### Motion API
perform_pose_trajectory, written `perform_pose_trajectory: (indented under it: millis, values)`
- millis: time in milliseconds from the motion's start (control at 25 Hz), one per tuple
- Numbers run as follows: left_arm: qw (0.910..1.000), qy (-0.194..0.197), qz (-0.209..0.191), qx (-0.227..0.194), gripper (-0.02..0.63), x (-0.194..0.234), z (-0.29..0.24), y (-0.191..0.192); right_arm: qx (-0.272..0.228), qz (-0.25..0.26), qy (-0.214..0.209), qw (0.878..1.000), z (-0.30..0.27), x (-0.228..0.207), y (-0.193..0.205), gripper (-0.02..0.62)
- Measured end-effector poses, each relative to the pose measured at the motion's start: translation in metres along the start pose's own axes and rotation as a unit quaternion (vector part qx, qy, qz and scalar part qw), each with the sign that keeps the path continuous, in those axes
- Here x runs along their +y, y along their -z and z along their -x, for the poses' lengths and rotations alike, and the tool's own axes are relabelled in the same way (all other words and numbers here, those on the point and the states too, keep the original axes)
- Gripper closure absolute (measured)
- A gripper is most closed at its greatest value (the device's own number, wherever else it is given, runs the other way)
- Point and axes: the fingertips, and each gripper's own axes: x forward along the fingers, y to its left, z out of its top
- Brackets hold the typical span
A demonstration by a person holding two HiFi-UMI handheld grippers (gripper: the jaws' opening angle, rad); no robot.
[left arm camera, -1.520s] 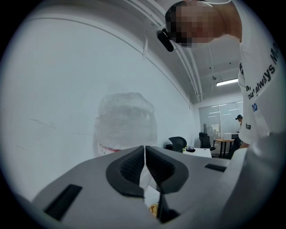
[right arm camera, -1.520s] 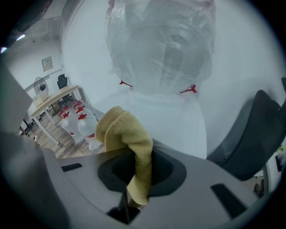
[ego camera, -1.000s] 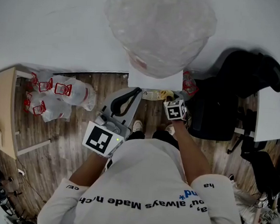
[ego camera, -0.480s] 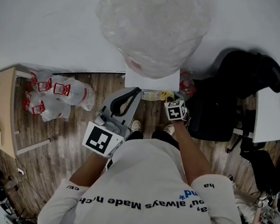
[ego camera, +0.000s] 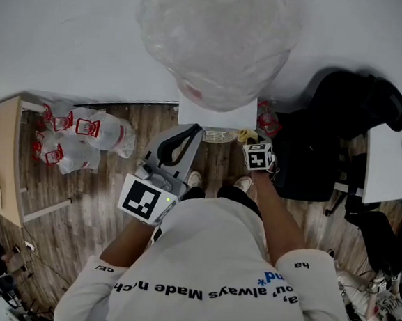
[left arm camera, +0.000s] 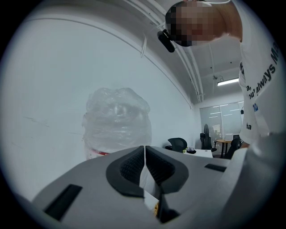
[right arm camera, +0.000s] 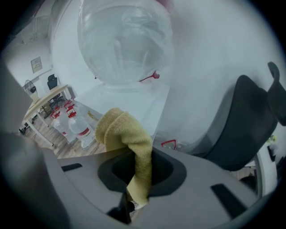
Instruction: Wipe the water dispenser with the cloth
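White wall (ego camera: 72, 33) beyond; right gripper (right arm camera: 141, 169) fingers (right arm camera: 166, 172) tight on cloth (right arm camera: 125, 134), left gripper (left arm camera: 145, 166) closed.

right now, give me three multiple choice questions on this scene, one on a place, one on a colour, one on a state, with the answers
1. Where do the spare water bottles lie?
A) on the wood floor, left of the water dispenser
B) on a shelf
C) on the dispenser's top

2. What colour is the cloth?
A) blue
B) yellow
C) grey

3. How do the tongs of the left gripper stand?
A) wide apart
B) shut on the cloth
C) shut on nothing

Answers:
1 A, the head view shows them on the floor by the wall, at the dispenser's left.
2 B, the right gripper clamps a yellow cloth between its tongs.
3 C, the left gripper view shows the two pads together with nothing between them.
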Motion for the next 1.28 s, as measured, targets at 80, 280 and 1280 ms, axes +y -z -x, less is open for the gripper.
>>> perform_pose_trajectory:
  millis: [80,280,1280]
  values:
    - [1.0000,-0.001,0.001,0.000,0.580,0.003,0.003,0.000,0.001,-0.010,0.006,1.000,0.002,-0.004,0.001,0.537]
    - [1.0000,-0.005,-0.006,0.005,0.580,0.010,0.013,0.002,0.003,-0.017,0.007,1.000,0.009,-0.002,0.011,0.537]
    - [0.9970,-0.072,0.003,0.027,0.580,0.090,0.104,0.012,-0.003,0.041,-0.088,0.995,-0.031,0.181,-0.026,0.537]
